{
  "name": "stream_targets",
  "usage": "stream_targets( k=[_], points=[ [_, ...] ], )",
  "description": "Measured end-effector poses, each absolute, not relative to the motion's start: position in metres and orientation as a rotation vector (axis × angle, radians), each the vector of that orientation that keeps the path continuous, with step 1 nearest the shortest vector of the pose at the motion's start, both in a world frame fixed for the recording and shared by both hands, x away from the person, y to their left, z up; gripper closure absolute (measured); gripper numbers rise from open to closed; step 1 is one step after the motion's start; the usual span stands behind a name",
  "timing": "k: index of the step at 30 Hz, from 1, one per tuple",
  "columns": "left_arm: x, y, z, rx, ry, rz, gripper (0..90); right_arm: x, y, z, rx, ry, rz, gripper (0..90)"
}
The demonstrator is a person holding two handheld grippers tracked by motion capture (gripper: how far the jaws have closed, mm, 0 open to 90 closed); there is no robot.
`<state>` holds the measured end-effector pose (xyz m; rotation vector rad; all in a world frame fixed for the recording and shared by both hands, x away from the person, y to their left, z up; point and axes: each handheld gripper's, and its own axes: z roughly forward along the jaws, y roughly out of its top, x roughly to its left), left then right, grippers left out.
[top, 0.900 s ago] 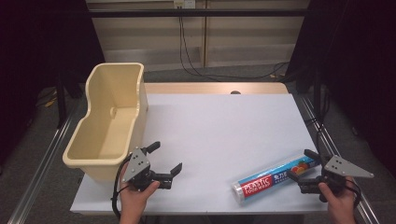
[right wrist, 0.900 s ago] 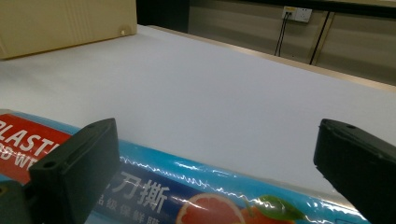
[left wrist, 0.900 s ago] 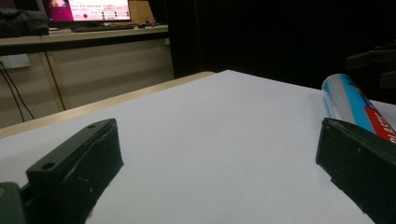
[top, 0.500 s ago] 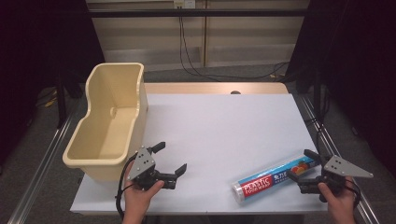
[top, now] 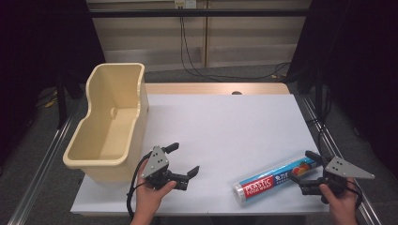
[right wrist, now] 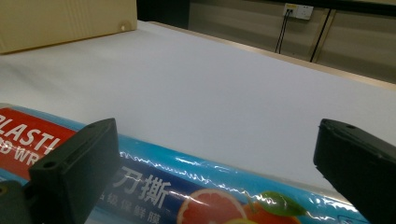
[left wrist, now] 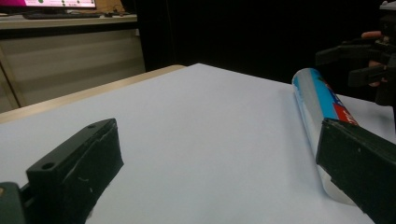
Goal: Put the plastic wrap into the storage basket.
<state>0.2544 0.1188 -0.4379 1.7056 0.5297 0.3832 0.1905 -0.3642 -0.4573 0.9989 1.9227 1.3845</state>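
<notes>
One roll of plastic wrap (top: 276,181), one cream bin (top: 109,125), two tools on a white-topped bench (top: 225,122). Roll lies flat near the front right corner, slanted, close to the front edge. Right tool (top: 306,165) sits at the roll's right end, jaws spread to either side of it, not pressing. Left tool (top: 182,160), jaws spread on nothing, hovers low near the front edge, just beside the bin's near corner. Bin stands along the left edge. Wide bare surface across middle and back; clear gap between left tool and roll.
</notes>
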Motion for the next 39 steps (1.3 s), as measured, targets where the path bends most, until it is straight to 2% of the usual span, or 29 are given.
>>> stream_targets(
  k=[15, 20, 39],
  points=[
    [0.26, 0.089, -0.436, 1.694, 0.498, 0.271, 0.0, 0.187, -0.364, -0.458, 1.0, 1.924, 1.381, 0.0],
    [0.258, 0.078, -0.435, 1.721, 0.461, 0.264, 0.0, 0.187, -0.363, -0.458, 0.998, 1.924, 1.38, 0.1],
    [0.251, 0.029, -0.442, 1.802, 0.367, 0.108, 0.0, 0.188, -0.363, -0.458, 1.001, 1.919, 1.383, 0.1]
  ],
)
